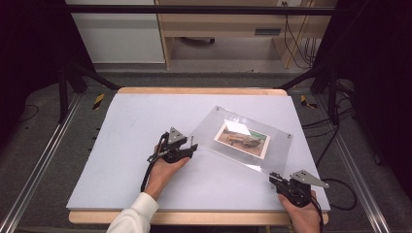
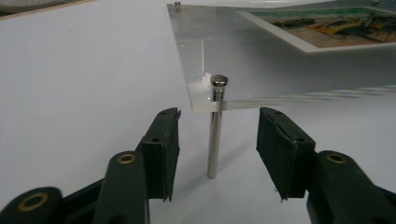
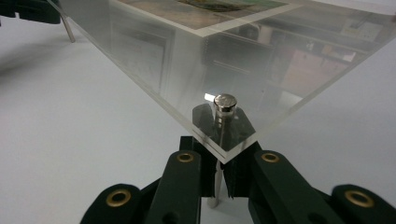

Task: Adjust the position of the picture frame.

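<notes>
Resting on a pale grey table (image 1: 121,145), a clear acrylic picture frame (image 1: 221,145) stands raised on thin metal legs at its corners, with a printed picture (image 1: 242,139) held flat inside it. Seen from the high view, the frame sits right of the table's middle, turned at an angle to the edges.

At the frame's left corner, the left gripper (image 2: 217,135) is held with its jaws spread wide, one on either side of a metal leg (image 2: 215,140) without touching it. That leg stands upright on the table, its rounded cap showing above the acrylic corner.

At the frame's near corner, the right gripper (image 3: 219,179) has its jaws drawn close around another leg (image 3: 220,140), pressing on it from both sides just under the acrylic. The capped top of that leg sits above the plate.

A person's left hand (image 1: 163,172), in a white sleeve (image 1: 133,216), holds the left gripper; the right hand (image 1: 303,216) holds the other at the table's near right edge.
</notes>
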`<state>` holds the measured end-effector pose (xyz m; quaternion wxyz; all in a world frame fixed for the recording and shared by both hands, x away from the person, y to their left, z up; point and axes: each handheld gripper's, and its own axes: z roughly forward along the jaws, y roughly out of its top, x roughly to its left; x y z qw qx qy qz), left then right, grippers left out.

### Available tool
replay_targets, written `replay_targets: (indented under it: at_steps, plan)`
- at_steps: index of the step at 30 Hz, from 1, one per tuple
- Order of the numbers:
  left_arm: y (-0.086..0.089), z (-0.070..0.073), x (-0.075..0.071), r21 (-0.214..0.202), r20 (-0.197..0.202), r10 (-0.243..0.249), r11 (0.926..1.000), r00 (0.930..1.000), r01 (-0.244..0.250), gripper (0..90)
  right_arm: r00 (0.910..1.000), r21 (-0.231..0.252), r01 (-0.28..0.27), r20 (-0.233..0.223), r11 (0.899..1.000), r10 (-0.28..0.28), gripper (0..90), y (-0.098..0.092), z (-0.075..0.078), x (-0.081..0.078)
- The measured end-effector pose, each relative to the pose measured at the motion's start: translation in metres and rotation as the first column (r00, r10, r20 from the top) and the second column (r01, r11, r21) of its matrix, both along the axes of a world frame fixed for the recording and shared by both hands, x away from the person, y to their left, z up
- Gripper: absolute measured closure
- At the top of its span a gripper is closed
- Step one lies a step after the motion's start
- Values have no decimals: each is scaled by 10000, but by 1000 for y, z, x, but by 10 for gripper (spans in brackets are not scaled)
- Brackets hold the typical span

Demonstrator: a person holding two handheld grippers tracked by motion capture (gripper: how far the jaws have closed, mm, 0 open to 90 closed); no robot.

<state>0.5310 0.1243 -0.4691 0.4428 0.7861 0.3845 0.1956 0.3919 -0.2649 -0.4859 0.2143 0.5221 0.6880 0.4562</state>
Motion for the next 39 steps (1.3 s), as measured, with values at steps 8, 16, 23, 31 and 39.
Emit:
replay_targets:
  at_steps: [8, 16, 23, 31, 39]
  plan:
    - [-2, -5, 10, -584, -2, 19, 9983, 10000, -19, 659, 10000, 28, 9, -20, 10000, -9, 849, 0, 0, 0]
    - [-5, -7, 12, -483, 145, -132, 9987, 9998, 139, 829, 10000, 94, 24, -72, 10000, -23, 849, 0, 1, 0]
    - [-5, -3, 12, -747, 95, -57, 9972, 9999, 64, 841, 9999, 267, 52, 138, 9996, -55, 836, -1, 5, 1]
    - [-7, 6, 11, -653, 283, -154, 9977, 9995, 173, 847, 9988, 462, 143, 457, 9988, -164, 846, -3, 10, 2]
    - [-1, 21, 0, -682, 506, -240, 9973, 9984, 274, 848, 9962, 761, -38, 869, 9971, -28, 840, -8, 21, 1]
